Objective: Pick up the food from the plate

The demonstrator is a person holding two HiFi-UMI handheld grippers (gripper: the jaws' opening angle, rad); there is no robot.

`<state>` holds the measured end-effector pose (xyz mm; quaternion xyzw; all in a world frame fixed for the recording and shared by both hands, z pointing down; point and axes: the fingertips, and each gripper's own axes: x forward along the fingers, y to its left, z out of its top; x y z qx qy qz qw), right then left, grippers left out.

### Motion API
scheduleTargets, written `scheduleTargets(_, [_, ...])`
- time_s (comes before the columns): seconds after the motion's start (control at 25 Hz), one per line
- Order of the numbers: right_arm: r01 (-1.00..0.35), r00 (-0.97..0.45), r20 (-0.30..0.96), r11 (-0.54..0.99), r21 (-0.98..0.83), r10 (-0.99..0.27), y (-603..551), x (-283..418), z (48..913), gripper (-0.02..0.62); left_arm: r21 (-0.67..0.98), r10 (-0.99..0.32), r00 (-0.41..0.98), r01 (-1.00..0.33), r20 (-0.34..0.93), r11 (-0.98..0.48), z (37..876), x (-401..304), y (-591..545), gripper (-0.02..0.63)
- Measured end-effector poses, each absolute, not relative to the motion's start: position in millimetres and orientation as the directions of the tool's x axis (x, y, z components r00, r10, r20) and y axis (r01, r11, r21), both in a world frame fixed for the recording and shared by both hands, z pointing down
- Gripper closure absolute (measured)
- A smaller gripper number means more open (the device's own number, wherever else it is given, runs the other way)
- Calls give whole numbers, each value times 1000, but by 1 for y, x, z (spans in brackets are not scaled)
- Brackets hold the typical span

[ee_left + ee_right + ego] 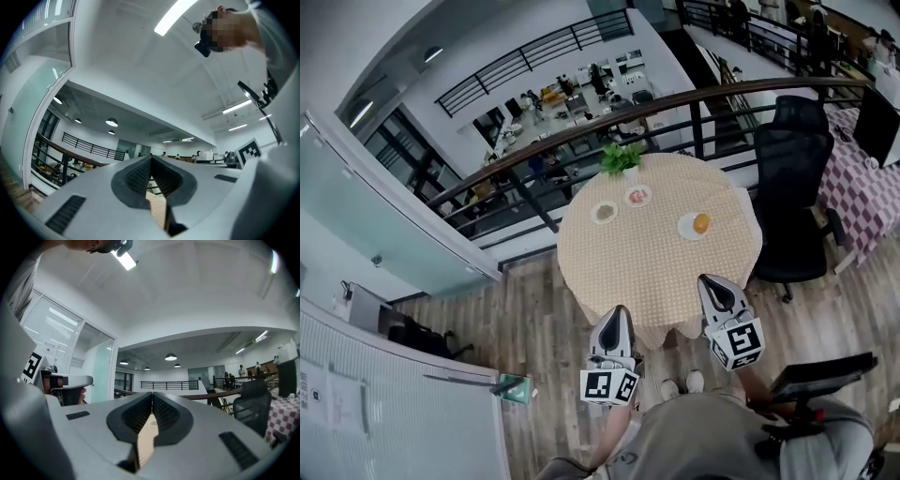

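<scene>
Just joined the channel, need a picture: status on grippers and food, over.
Both shut, empty: left hand-held gripper, right hand-held gripper, at near edge of the table. Untouched: orange food on its plate. Path looks clear.

- A round worktop [647, 272] draped in beige checked cloth is seen at the centre of the head view, set on a wood-plank floor [534, 309].
- A dark curved railing [581, 133] is run behind it from 9 to 2 o'clock, with a lower office level [572, 94] seen beyond.
- A black office chair [792, 187] is placed at 3 o'clock, beside a purple checked tablecloth [853, 183].
- A glass partition [375, 216] is found at 9 o'clock and white blinds [375, 403] at 7 o'clock.
- A ceiling light strip [176, 16] is lit overhead.
</scene>
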<state>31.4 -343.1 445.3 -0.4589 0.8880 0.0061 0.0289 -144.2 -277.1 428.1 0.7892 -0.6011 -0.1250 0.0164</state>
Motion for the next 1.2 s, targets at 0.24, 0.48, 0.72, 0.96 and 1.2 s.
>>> scheduleTargets(0.24, [-809, -587, -79, 588, 5, -806, -345, 18, 438, 580, 172, -951, 248, -944, -187, -280, 426, -153, -277, 597])
scheduleTargets(0.48, [-799, -600, -52, 601, -6, -798, -350, 6, 449, 580, 153, -947, 264, -944, -183, -293, 437, -158, -282, 597])
scheduleTargets(0.72, [-855, -519, -30, 518, 29, -854, -365, 16, 450, 244, 170, -948, 263, -941, -180, -293, 434, -156, -286, 597])
scheduleTargets(0.96, [-861, -508, -2, 508, -3, -861, -372, 21, 459, 239, 183, -948, 264, -938, -176, -295, 444, -158, -286, 597])
scheduleTargets(1.2, [-867, -498, 41, 498, 6, -866, -387, 27, 463, 239, 186, -952, 258, -940, -168, -287, 447, -163, -289, 597])
